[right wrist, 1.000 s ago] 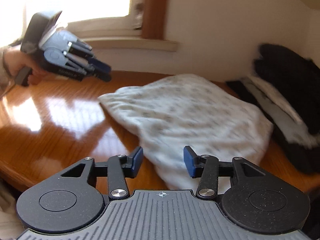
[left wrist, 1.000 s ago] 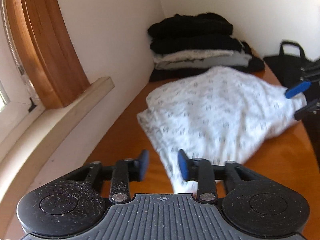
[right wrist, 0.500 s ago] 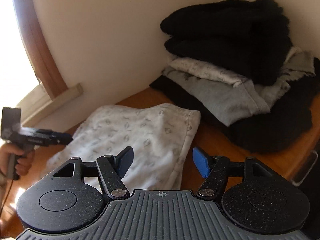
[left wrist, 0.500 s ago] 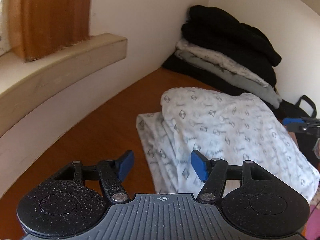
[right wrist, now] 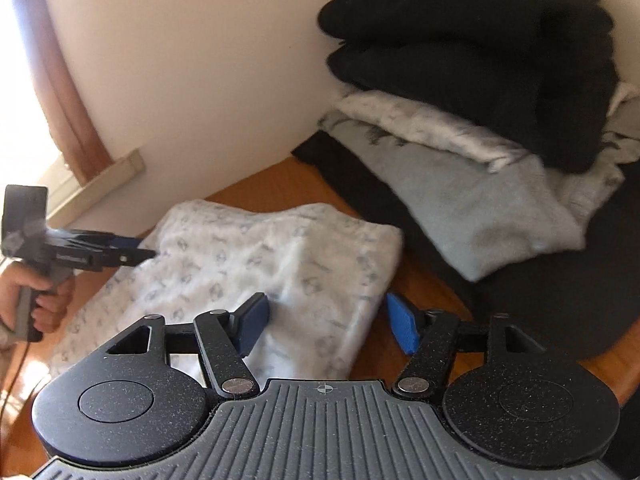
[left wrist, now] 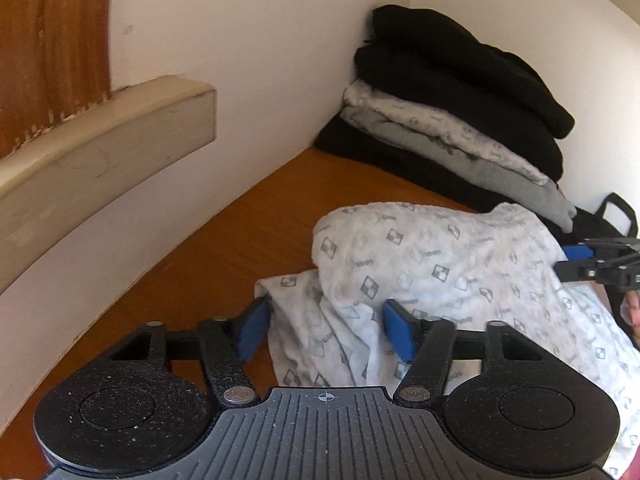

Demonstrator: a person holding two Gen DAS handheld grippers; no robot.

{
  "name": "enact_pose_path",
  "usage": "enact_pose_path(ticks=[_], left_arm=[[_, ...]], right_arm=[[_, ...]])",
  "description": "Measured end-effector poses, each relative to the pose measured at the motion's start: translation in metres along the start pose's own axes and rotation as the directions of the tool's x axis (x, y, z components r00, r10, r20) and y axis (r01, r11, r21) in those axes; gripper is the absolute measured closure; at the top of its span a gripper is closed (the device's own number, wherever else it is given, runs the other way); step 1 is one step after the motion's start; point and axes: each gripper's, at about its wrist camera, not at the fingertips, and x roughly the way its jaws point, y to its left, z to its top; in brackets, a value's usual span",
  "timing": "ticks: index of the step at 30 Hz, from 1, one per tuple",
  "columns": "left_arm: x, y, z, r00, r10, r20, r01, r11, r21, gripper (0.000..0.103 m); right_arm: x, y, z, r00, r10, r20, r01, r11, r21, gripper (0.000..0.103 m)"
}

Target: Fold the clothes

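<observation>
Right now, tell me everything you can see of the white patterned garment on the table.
The white patterned garment looks like soft, fleecy cloth, white with small grey square motifs. It lies folded in rumpled layers on the orange-brown wooden table, apart from the stack of folded clothes in the corner. The left claw is closing over its near edge, the right claw over its corner; neither yet pinches it.

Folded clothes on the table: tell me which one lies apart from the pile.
The white patterned garment, lying alone on the wooden table. The black, grey and white ones sit stacked in the corner pile.
</observation>
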Motion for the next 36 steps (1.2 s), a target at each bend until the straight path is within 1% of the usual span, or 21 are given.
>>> enact_pose_path(ticks=[3,4,5,7,8,11,13,15,18,21,24,27,29,32,33,36], left_arm=[[0.001,0.001,0.002,1.0,-0.03,0.004,0.031,0.999,-0.012,0.065],[0.002,0.001,0.002,0.999,-0.038,0.008,0.038,0.999,-0.017,0.079],[0.002,0.002,0.002,0.999,-0.046,0.012,0.046,0.999,-0.021,0.083],[0.002,0.002,0.002,0.998,-0.06,0.021,0.061,0.998,-0.027,0.09],[-0.001,-0.001,0.003,0.998,-0.06,0.033,0.061,0.998,-0.012,0.091],[-0.022,-0.01,0.006,0.992,-0.08,0.095,0.076,0.996,0.044,0.092],[-0.04,-0.015,0.011,0.984,-0.106,0.142,0.098,0.993,0.062,0.092],[-0.058,-0.024,0.016,0.976,-0.113,0.188,0.099,0.992,0.085,0.092],[-0.085,-0.039,0.024,0.96,-0.118,0.255,0.09,0.989,0.117,0.092],[-0.11,-0.055,0.035,0.936,-0.124,0.329,0.077,0.985,0.154,0.093],[-0.134,-0.072,0.047,0.905,-0.133,0.404,0.057,0.979,0.194,0.093],[-0.15,-0.086,0.074,0.875,-0.127,0.468,0.036,0.979,0.2,0.093],[-0.157,-0.099,0.101,0.858,-0.127,0.497,0.022,0.977,0.213,0.093],[-0.165,-0.122,0.148,0.831,-0.128,0.541,-0.01,0.969,0.245,0.093],[-0.16,-0.13,0.167,0.824,-0.123,0.553,-0.027,0.966,0.256,0.093],[-0.143,-0.151,0.222,0.806,-0.1,0.584,-0.079,0.959,0.273,0.093]], right_arm=[[0.007,0.008,-0.002,1.0,0.01,0.013,-0.01,1.0,-0.024,0.069],[0.009,0.009,-0.003,1.0,0.021,0.021,-0.02,0.999,-0.027,0.072],[0.008,0.011,-0.003,0.999,0.02,0.031,-0.02,0.999,-0.029,0.073],[0.007,0.013,-0.005,0.999,0.017,0.052,-0.015,0.999,-0.033,0.081],[0.006,0.014,-0.006,0.998,0.015,0.062,-0.013,0.999,-0.035,0.082],[-0.007,0.028,-0.01,0.992,0.003,0.128,0.01,0.995,-0.098,0.085],[-0.019,0.034,-0.01,0.984,0.016,0.18,0.003,0.994,-0.106,0.086],[-0.033,0.04,-0.007,0.973,0.035,0.227,-0.01,0.994,-0.109,0.086],[-0.054,0.055,0.0,0.955,0.037,0.294,0.004,0.99,-0.14,0.086],[-0.077,0.069,0.009,0.932,0.03,0.362,0.035,0.984,-0.172,0.087],[-0.1,0.085,0.019,0.901,0.019,0.434,0.086,0.972,-0.22,0.088],[-0.12,0.087,0.04,0.865,0.019,0.502,0.109,0.968,-0.224,0.089],[-0.134,0.089,0.054,0.838,0.019,0.546,0.124,0.967,-0.224,0.089],[-0.149,0.078,0.085,0.801,0.022,0.598,0.138,0.966,-0.22,0.089],[-0.152,0.074,0.095,0.787,0.012,0.617,0.153,0.965,-0.214,0.089],[-0.157,0.052,0.129,0.764,0.002,0.645,0.164,0.967,-0.197,0.089]])
